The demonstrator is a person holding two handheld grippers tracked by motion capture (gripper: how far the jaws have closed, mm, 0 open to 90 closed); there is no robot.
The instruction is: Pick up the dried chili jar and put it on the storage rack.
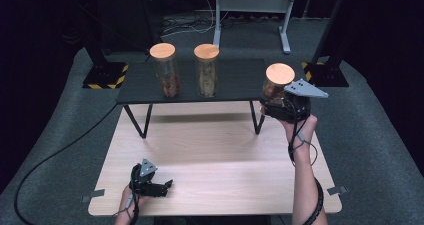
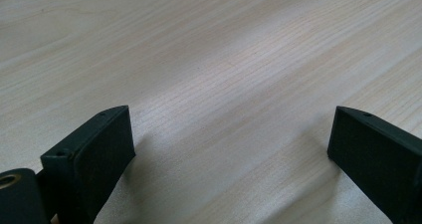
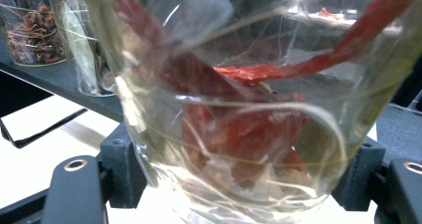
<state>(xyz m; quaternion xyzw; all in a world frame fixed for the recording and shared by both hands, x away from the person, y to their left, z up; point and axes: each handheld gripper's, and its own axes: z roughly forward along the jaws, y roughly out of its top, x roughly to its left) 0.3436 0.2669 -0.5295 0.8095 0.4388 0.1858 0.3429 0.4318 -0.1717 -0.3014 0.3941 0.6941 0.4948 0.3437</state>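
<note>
The right gripper (image 1: 278, 105) is clamped on a glass jar (image 1: 278, 85) of dried red chillies, its jaws pressing the lower wall from both sides so the jar stays upright, cork lid on top. It holds the jar just off the right end of the black shelf (image 1: 235, 80), level with the two other jars (image 1: 165, 70) standing there, probably so it can be slid into or out of that row. The left gripper (image 1: 159, 187) rests low on the wooden table (image 1: 215, 160), jaws wide apart with nothing between them, apparently waiting.
</note>
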